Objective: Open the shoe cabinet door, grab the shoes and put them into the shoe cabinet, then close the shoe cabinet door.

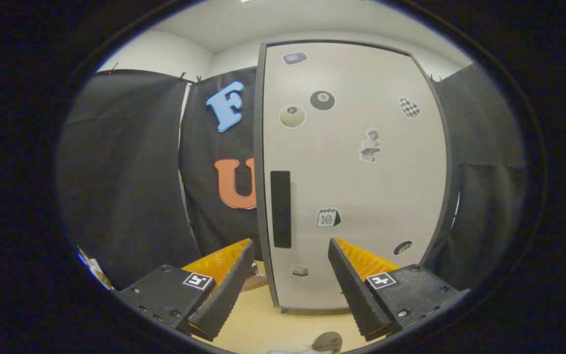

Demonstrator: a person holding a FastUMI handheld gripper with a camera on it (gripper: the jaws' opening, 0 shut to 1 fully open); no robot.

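Observation:
The shoe cabinet (356, 172) stands upright just ahead of me, a tall pale-grey box with a dark frame. Its door is shut and carries several stickers. A black vertical handle (280, 209) runs along the door's left edge, beyond and between my fingers. My gripper (290, 244) is open, its fingers wide apart with nothing between them, a short way in front of the door's lower part. A bit of a brownish shoe (256, 278) peeks out on the floor left of the cabinet, behind my left finger.
Black cloth walls (126, 182) close the booth on the left, behind and on the right of the cabinet. The floor (273, 327) is light wood. A small round brown object (328, 341) lies on the floor close below the fingers.

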